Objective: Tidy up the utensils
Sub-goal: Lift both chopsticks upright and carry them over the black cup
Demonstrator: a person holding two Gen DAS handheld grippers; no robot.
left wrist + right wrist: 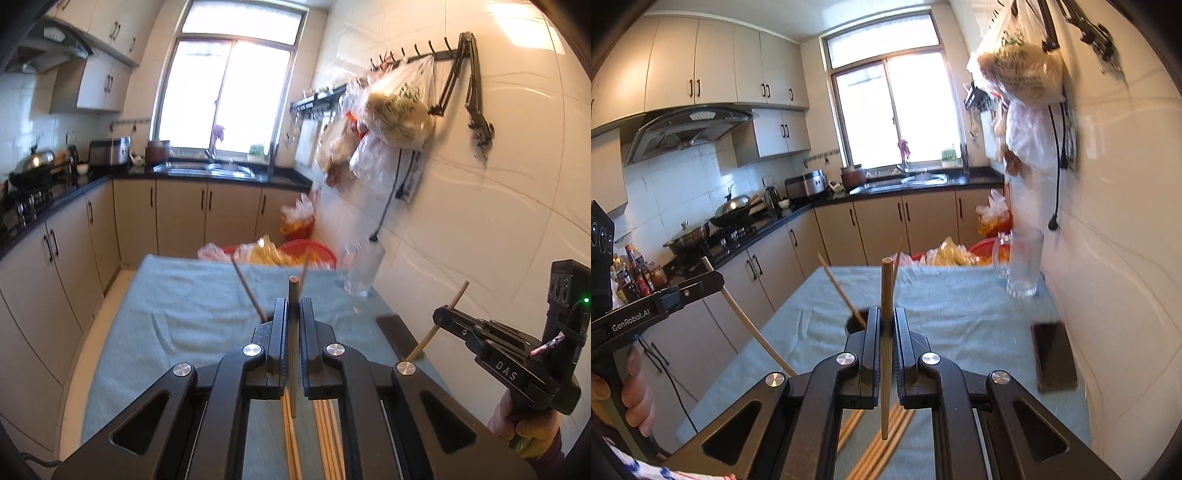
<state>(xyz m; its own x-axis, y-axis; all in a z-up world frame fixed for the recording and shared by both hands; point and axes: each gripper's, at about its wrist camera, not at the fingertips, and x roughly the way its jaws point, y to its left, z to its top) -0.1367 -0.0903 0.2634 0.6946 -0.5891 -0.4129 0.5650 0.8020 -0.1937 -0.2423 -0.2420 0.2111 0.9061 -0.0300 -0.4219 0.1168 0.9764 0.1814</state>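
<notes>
**Chopsticks Going Into the Cup**

Kitchen cupboards, a bright window and a sink fill the back of the room. Up close is a table with a soft blue-green towel (960, 317) spread over it.

Each hand holds a black two-finger tool. The left gripper (293, 314) has its jaws pressed together on one long thin wooden chopstick (293, 347). That stick stands almost straight up between the jaws, with its top poking out above them and its bottom end hanging down below. The right gripper (886, 321) is clamped the same way on a second wooden chopstick (885, 343), which also stands upright in the middle of its jaws.

Just past the jaw tips sits a small dark round holder cup (856, 325) on the towel. A few sticks (836, 286) lean out of it already, so some of the job looks done. I cannot count them well because they are thin and blurry.

More is left to do. A loose pile of wooden chopsticks (882, 443) lies flat on the towel under the grippers, near the person. The two held sticks are up in the air, close to the cup but not in it yet.

A clear glass mug (1023, 266) stands near the white tiled wall, and a dark flat phone (1054, 356) lies on the towel beside that wall. Both are well apart from the cup.
</notes>
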